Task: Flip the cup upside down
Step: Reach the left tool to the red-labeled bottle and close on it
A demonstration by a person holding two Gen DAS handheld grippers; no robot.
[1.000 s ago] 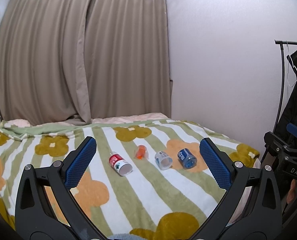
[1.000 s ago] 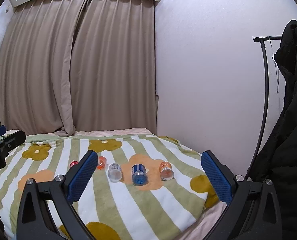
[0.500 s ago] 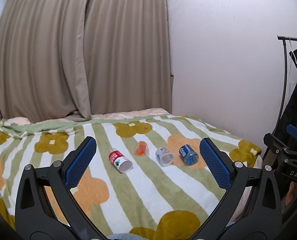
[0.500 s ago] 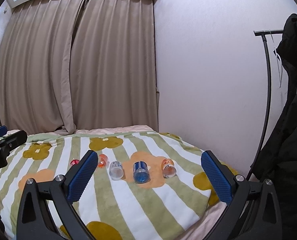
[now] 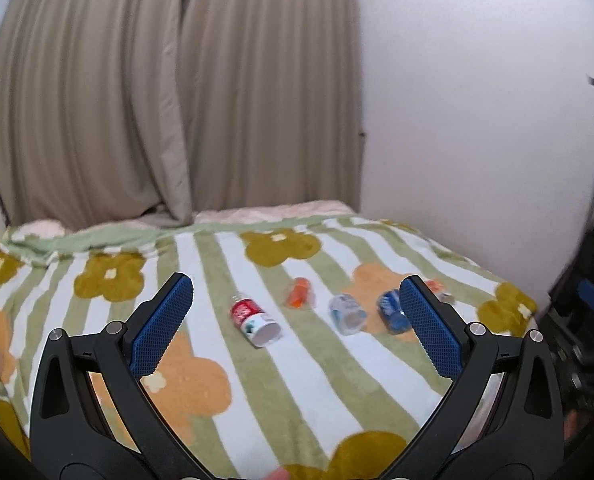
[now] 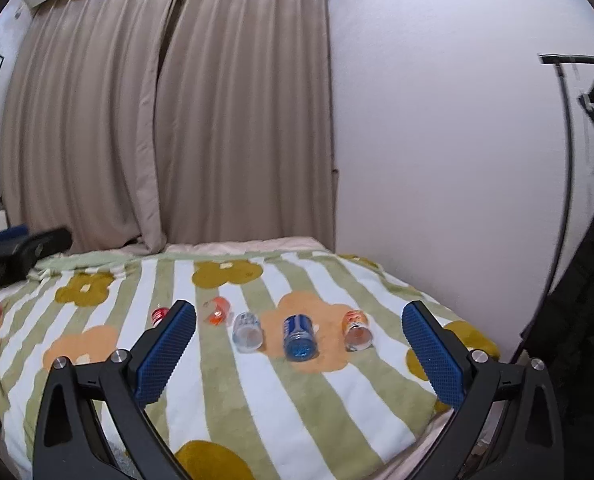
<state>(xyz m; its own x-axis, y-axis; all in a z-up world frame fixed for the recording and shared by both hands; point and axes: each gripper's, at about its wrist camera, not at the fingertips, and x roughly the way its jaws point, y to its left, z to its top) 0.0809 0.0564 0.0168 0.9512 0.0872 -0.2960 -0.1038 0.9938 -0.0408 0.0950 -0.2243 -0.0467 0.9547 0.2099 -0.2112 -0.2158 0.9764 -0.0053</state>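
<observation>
Several small cups lie on their sides in a row on the striped flower blanket (image 5: pixel 305 376). From left: a red-and-white cup (image 5: pixel 255 318) (image 6: pixel 159 315), a clear orange cup (image 5: pixel 298 298) (image 6: pixel 217 311), a clear white-print cup (image 5: pixel 347 314) (image 6: pixel 248 332), a blue cup (image 5: pixel 393 314) (image 6: pixel 300 338) and an orange-print cup (image 5: pixel 437 290) (image 6: pixel 357 330). My left gripper (image 5: pixel 297 324) is open and empty, held well short of the row. My right gripper (image 6: pixel 299 346) is also open and empty, back from the cups. The red cup is partly hidden behind the right gripper's left finger (image 6: pixel 165 354).
The bed (image 6: pixel 257 400) meets grey curtains (image 6: pixel 169 120) at the back and a white wall (image 6: pixel 437 160) on the right. A coat rack (image 6: pixel 565 160) with a dark garment (image 6: pixel 577 300) stands beyond the bed's right edge. The other gripper (image 6: pixel 13 256) shows at far left.
Both grippers have drifted slightly forward and left, so the cups sit a little more to the right and lower in view. The cups have not moved. Both grippers stayed open.
</observation>
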